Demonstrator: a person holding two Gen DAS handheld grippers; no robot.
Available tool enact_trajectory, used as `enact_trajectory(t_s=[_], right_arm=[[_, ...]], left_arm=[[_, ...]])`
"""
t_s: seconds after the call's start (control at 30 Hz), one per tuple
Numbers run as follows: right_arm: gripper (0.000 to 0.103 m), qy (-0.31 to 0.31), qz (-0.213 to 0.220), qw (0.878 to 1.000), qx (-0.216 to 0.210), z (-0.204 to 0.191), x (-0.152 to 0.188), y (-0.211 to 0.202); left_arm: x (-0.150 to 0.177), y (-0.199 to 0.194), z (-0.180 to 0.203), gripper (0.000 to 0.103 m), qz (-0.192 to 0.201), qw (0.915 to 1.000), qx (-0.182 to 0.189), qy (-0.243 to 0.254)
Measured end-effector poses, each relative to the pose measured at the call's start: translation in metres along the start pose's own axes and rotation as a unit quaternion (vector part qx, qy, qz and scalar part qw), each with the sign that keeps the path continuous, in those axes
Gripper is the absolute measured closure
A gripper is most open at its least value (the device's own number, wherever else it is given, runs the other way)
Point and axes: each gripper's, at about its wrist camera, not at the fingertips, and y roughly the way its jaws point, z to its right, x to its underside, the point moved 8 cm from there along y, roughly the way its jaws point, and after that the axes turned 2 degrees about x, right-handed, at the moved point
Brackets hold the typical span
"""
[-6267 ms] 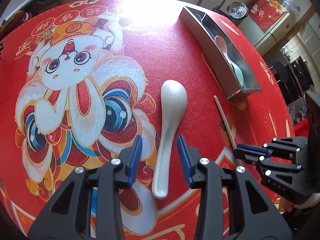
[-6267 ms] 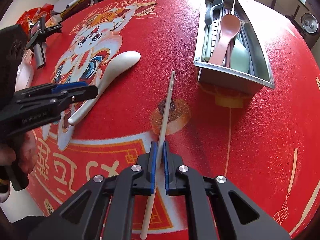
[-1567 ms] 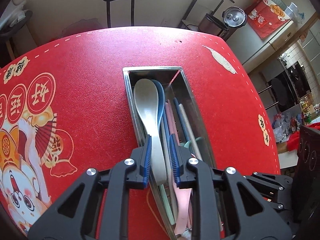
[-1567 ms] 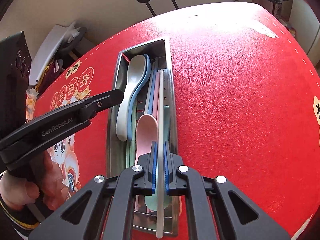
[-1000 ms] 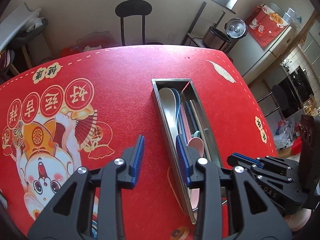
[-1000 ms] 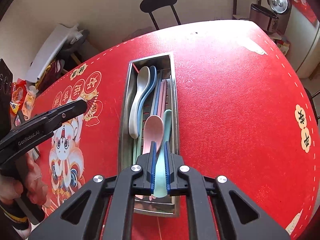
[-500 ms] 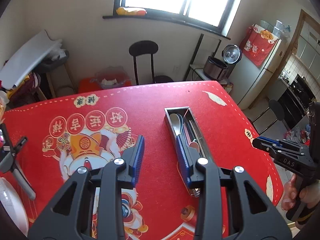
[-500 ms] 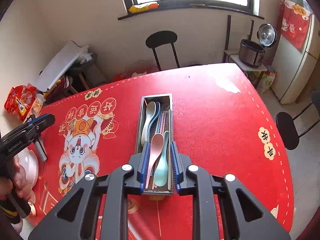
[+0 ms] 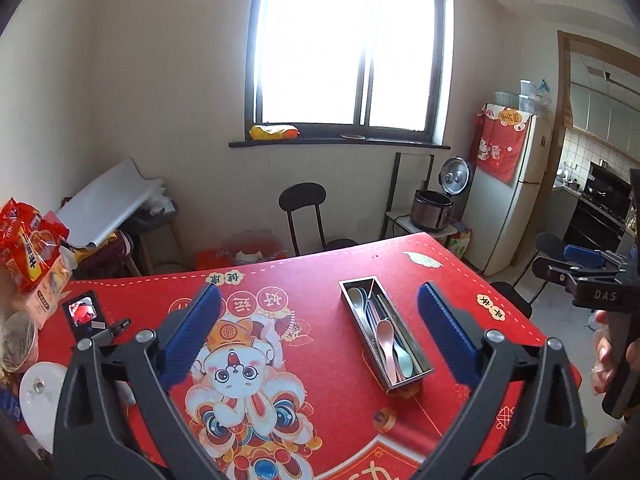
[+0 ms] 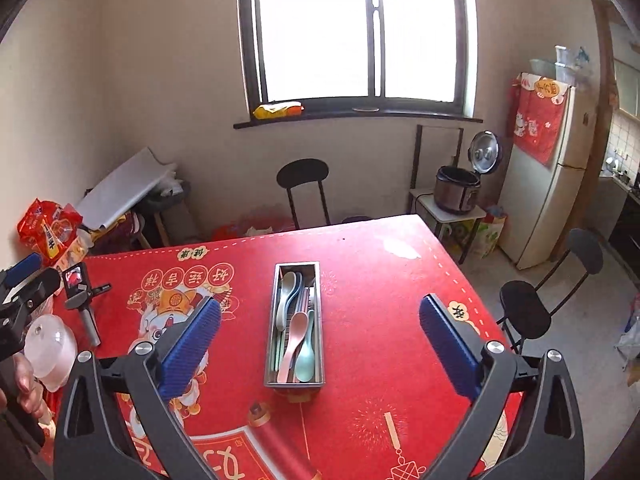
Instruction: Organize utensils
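Left gripper (image 9: pixel 318 334): held high above the desk, its blue fingers (image 9: pixel 192 334) spread wide with nothing between them.
Right gripper (image 10: pixel 320 340): likewise raised and empty, fingers (image 10: pixel 191 344) spread far apart.
Utensil tray (image 10: pixel 319 312): a narrow steel tray resting on the red desk (image 10: pixel 380 280), right of the cartoon print; every utensil in view lies inside it.
Contents: a pale spoon (image 10: pixel 286 292) at the far left of the tray, a pink spoon (image 10: pixel 295 336) and a mint spoon (image 10: pixel 307 354) nearer the camera, and slim chopsticks (image 10: pixel 306 300) along the middle; their count cannot be told.
Long axis: in the right wrist view the tray runs straight away from the camera toward the window; in the left wrist view it slants from near right to far left. The utensils lie along that same axis, the pale spoon's bowl at the far end, the pink spoon's bowl near the middle.
Handling, spoons: they look light, stiff and smooth, probably slippery; the narrow handle seems the best place to pinch, across its width.
Handling, chopsticks: thin, rigid and light; likely to roll or pivot unless gripped near mid-length.
Handling, tray: stiff metal, heavier than its load; its thin long walls offer the only hold.
Task progress: judged finished or nearly so, since no loose utensil shows on the desk.
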Motion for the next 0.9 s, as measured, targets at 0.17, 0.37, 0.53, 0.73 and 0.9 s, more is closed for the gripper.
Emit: enact_trajectory(t_s=[0.17, 0.37, 0.53, 0.73, 0.9], right_arm=[[0.006, -0.001, 0.02, 1.0, 0.012, 0.002, 0.0, -0.021], [0.006, 0.007, 0.021, 0.999, 0.037, 0.01, 0.002, -0.031], [0.006, 0.016, 0.021, 0.999, 0.041, 0.013, 0.003, -0.035], [0.006, 0.016, 0.026, 0.998, 0.048, 0.014, 0.004, -0.037], [0.006, 0.015, 0.022, 0.998, 0.052, 0.014, 0.006, -0.035]], left_arm=[[0.0, -0.02, 0.009, 0.006, 0.014, 0.9999, 0.008, 0.003], [-0.002, -0.023, 0.008, 0.006, 0.02, 0.9997, 0.011, -0.01], [-0.002, -0.023, 0.005, 0.006, 0.021, 0.9997, 0.006, -0.012], [0.001, -0.019, 0.002, 0.006, 0.012, 0.9999, -0.002, -0.012], [0.003, -0.015, -0.005, 0.006, 0.003, 0.9996, 0.0, -0.028]])
